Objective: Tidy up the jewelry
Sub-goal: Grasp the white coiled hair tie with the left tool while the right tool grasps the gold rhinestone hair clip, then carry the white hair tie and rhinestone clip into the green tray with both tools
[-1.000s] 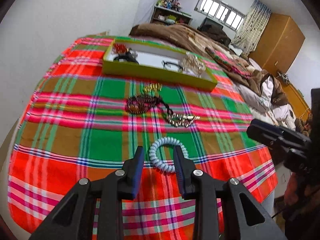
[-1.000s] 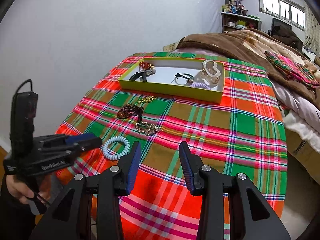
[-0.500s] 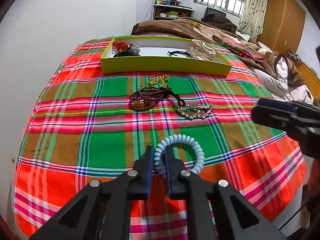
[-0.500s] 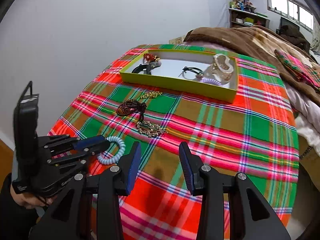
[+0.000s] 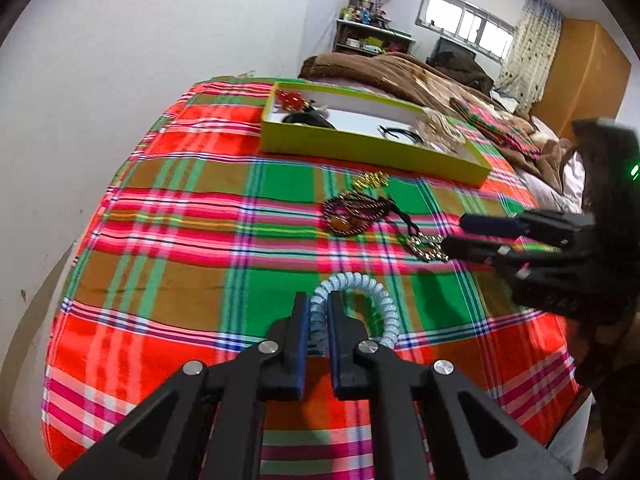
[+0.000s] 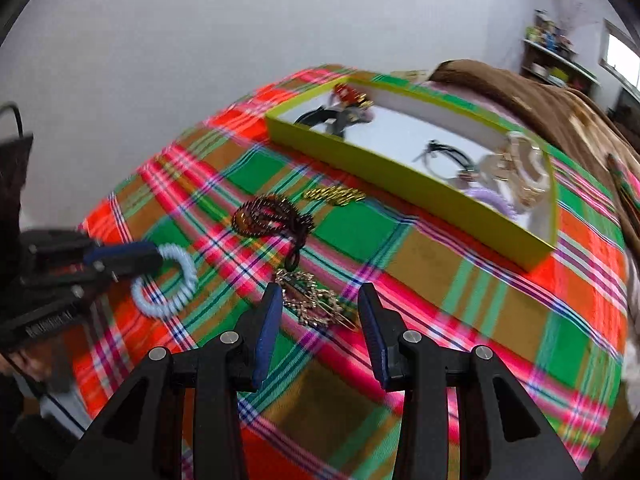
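Two grippers work over the plaid-covered worktop [image 5: 192,264]. The left gripper [image 5: 318,312] pinches a pale blue spiral hair tie [image 5: 372,300] by one thin coil, which could slip free. The right gripper [image 6: 320,320], jaws wide and empty, hovers over a gold chain piece [image 6: 316,304] and might snag the cloth.

A plain white wall [image 5: 168,32] runs behind the bed. At the far end a cluttered wooden shelf [image 5: 370,34] stands beside a bright barred window [image 5: 468,28] with patterned curtains [image 5: 528,48]. An orange-brown wardrobe [image 5: 580,76] fills the right corner.

Clear clip [image 6: 516,176] blurred, indistinct.
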Demonstrator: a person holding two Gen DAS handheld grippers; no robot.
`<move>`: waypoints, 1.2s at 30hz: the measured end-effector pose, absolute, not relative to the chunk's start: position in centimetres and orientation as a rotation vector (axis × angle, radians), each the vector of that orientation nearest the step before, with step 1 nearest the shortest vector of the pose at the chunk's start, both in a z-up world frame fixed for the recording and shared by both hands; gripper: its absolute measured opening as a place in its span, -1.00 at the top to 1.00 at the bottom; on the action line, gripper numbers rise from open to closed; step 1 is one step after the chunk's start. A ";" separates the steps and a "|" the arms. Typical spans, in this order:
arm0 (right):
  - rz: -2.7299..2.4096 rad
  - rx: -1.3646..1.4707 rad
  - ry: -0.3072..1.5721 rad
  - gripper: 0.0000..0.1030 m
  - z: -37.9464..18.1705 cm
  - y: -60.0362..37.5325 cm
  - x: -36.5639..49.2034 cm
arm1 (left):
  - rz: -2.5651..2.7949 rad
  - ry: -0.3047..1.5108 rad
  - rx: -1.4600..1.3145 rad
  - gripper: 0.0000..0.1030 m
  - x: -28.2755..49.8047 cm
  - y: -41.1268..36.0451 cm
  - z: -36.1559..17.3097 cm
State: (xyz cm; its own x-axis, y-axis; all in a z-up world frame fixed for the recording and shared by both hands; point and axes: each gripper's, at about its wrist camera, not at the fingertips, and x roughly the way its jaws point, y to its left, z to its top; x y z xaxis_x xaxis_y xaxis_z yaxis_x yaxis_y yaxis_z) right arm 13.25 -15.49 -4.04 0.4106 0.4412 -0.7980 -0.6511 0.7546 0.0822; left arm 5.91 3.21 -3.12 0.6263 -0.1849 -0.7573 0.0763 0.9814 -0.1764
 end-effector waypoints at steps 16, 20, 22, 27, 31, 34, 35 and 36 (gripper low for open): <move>0.675 -0.335 0.904 0.50 -4.7 -14.5 10.8 | -0.142 0.860 -0.181 0.82 6.2 4.9 -2.5; 0.668 -0.311 0.897 0.50 -4.2 -15.2 9.8 | -0.141 0.853 -0.184 0.82 5.9 4.9 -2.1; 0.655 -0.286 0.892 0.50 -3.8 -16.0 9.3 | -0.144 0.848 -0.186 0.82 5.8 4.9 -1.9; 0.610 -0.219 0.874 0.50 -2.8 -18.0 8.5 | -0.154 0.835 -0.184 0.82 5.3 4.4 -1.2; 0.563 -0.146 0.854 0.50 -1.5 -20.1 8.0 | -0.162 0.821 -0.178 0.82 4.9 4.0 -0.5; 0.537 -0.110 0.839 0.50 -0.7 -21.1 7.8 | -0.166 0.810 -0.176 0.82 4.6 3.8 0.0; 0.530 -0.100 0.834 0.50 -0.4 -21.4 7.7 | -0.167 0.808 -0.176 0.82 4.5 3.7 0.2; 0.525 -0.091 0.828 0.50 -0.1 -21.7 7.7 | -0.167 0.803 -0.175 0.82 4.5 3.6 0.4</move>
State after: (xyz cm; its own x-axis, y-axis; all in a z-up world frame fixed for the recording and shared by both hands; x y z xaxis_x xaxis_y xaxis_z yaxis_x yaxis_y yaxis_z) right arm 7.67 -21.72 -0.13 0.5568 0.4091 -0.7229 -0.4788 0.8692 0.1231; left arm 4.46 3.59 0.37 0.6829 -0.2144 -0.6983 0.0817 0.9724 -0.2186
